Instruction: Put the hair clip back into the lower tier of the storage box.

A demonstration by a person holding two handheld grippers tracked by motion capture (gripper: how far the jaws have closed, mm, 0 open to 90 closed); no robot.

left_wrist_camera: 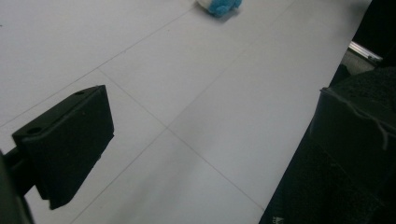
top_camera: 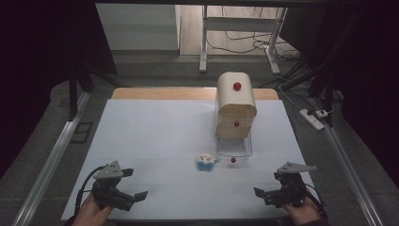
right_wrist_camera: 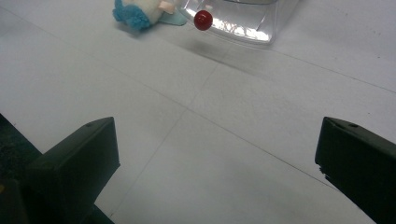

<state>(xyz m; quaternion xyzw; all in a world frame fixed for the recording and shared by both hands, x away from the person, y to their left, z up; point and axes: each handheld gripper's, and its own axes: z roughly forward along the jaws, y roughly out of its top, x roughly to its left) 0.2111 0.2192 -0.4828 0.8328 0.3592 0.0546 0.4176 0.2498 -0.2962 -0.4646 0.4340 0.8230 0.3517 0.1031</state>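
In the high view, the left hand-held gripper (top_camera: 134, 184) and the right hand-held gripper (top_camera: 267, 184) rest low on the white desk (top_camera: 150, 136), well apart, each with jaws spread. Between them, farther back, a small blue-and-white plush toy (top_camera: 206, 162) lies just beside a clear plastic drawer with a red knob (top_camera: 235, 149), pulled out from a beige wooden cabinet with a rounded top (top_camera: 235, 104).

In the left gripper view, the jaws stand wide apart over bare desk, and the plush toy (left_wrist_camera: 219, 6) sits far ahead at the top edge.

In the right gripper view, the jaws gape open with nothing between them; the plush toy (right_wrist_camera: 140, 14) touches the drawer (right_wrist_camera: 247, 21) ahead.
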